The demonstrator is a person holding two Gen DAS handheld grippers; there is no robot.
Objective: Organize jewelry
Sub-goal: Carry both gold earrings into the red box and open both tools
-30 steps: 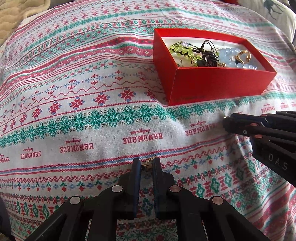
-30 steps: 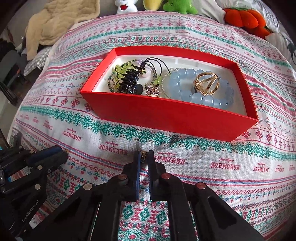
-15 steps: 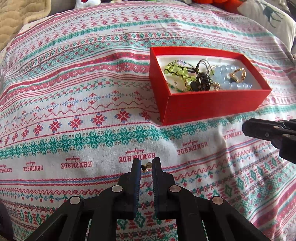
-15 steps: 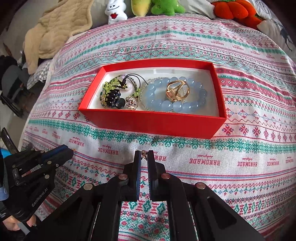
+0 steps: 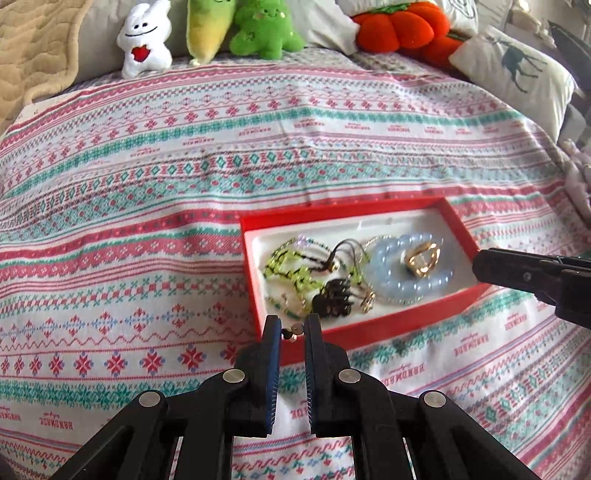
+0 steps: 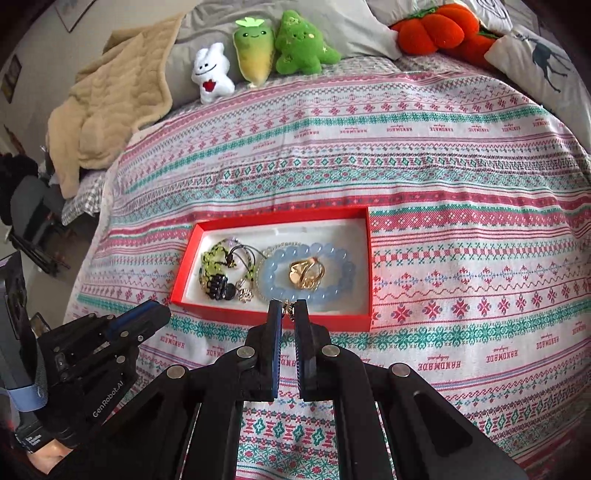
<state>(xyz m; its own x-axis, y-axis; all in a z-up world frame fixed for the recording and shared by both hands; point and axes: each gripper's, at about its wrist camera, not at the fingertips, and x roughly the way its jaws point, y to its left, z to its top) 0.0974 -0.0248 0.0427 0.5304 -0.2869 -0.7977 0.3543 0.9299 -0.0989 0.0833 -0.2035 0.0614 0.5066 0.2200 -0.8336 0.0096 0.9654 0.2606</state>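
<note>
A red box [image 5: 258,302] [image 6: 273,319] with a white lining sits on the patterned bedspread. It holds a pale blue bead bracelet [image 5: 391,284] [image 6: 280,291], a gold ring [image 5: 421,260] [image 6: 306,275], green bead strands [image 5: 291,269] [image 6: 212,262] and a black clip [image 5: 332,301] [image 6: 218,290]. My left gripper [image 5: 291,330] is shut on a small earring [image 5: 293,330] just above the box's near wall. My right gripper [image 6: 287,310] is shut on a small gold earring [image 6: 288,309] over the box's near edge.
Plush toys, a white one [image 6: 212,74], a yellow-green one [image 6: 255,51] and a green one [image 6: 301,42], line the bed's far side with an orange pumpkin cushion [image 6: 432,27]. A beige blanket [image 6: 110,103] lies at the far left. A deer-print pillow [image 5: 517,70] is at far right.
Both grippers have lifted and moved forward from the bedspread to the box's near edge, each still holding its small earring. More of the bed's far side has come into view.
</note>
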